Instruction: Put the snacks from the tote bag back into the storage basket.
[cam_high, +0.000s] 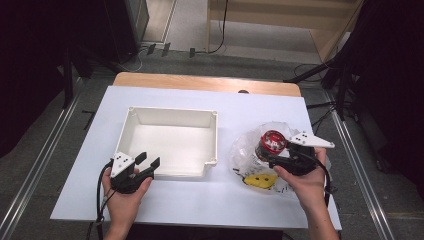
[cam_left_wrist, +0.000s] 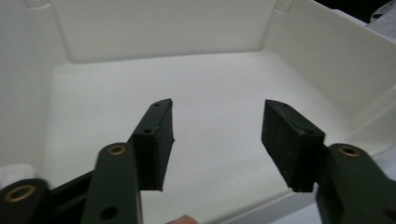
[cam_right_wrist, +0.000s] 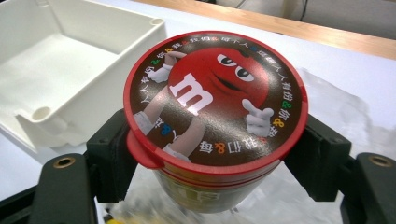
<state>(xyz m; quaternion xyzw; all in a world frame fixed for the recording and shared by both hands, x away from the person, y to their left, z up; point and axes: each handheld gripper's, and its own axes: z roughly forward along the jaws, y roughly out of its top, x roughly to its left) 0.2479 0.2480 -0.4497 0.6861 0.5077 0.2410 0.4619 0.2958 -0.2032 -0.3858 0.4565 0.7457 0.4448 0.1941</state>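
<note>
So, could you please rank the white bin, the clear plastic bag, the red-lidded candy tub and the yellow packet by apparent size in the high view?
1. White bin, clearly largest.
2. Clear plastic bag.
3. Red-lidded candy tub.
4. Yellow packet; it looks close to the tub in size and is partly hidden, so these last two are uncertain.

White "m" on red-rimmed candy tub lid (cam_right_wrist: 215, 98).

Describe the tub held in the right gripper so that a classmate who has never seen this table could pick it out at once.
Start at the white table and its big white tray; look right to the clear plastic bag. Above it the right gripper clamps a round tub. Its red-rimmed lid showing a red cartoon candy character sets it apart.
</note>
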